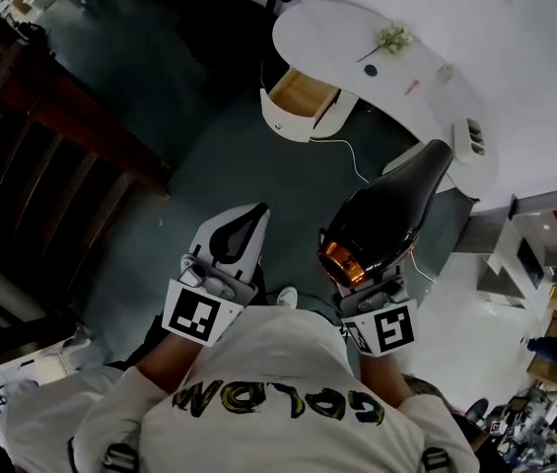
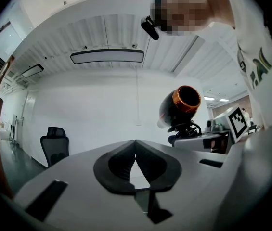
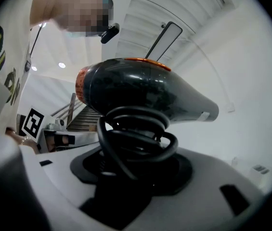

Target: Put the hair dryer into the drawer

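Hair dryer (image 3: 145, 93), black with an orange ring (image 1: 342, 261) at its rear end, is held by the right claw (image 3: 136, 172). The dryer's handle, wrapped in its coiled black cord (image 3: 138, 136), is pinched between the jaws. The body is carried above the jaws, with the nozzle pointed ahead of the claw and the orange end turned back towards the person.

The left claw (image 2: 136, 150) is seen just beside the right one, on the side away from the dryer. Its jaws are pressed together and nothing is gripped between them.

The drawer (image 1: 303, 95) is found well ahead of both claws' tips and well apart from them. It is pulled open at the near end of a white curved desk (image 1: 357, 28), and a wooden inside is shown. A dark floor (image 1: 258, 166) is seen between the claws and the drawer.
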Motion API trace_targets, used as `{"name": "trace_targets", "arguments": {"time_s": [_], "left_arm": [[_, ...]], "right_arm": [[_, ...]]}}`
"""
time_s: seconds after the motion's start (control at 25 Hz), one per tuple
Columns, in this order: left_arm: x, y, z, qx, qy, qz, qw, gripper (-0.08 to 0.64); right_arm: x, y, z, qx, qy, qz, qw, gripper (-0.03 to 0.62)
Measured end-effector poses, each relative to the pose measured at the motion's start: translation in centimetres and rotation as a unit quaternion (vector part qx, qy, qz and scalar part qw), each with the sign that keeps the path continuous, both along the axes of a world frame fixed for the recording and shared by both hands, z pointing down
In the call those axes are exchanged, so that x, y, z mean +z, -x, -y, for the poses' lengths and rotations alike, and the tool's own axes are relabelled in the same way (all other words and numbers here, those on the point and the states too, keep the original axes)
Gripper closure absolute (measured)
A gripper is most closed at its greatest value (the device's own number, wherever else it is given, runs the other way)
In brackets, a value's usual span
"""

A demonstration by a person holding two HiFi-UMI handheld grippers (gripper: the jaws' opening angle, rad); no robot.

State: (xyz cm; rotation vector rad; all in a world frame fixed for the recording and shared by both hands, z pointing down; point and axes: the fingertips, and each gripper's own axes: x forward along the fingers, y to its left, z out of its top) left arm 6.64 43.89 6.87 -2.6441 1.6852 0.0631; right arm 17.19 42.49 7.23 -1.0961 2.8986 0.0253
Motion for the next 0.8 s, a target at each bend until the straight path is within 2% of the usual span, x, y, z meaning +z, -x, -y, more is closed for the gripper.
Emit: {"name": "trace_targets", "arguments": {"time_s": [0.4,0.8], "left_arm": [[-0.5,9.9,9.3,0.026,-0.002,-0.003,0.9997,0.548],[0.3,12.5,15.8,0.045,0.008,-0.004,0.9990,0.548]], "right_arm": [[-1.1,9.9,9.8,0.022,-0.004,0.003,1.000,0.339],[0.0,12.5,16.0,0.042,0.018,0.000,0.999,0.339]]}}
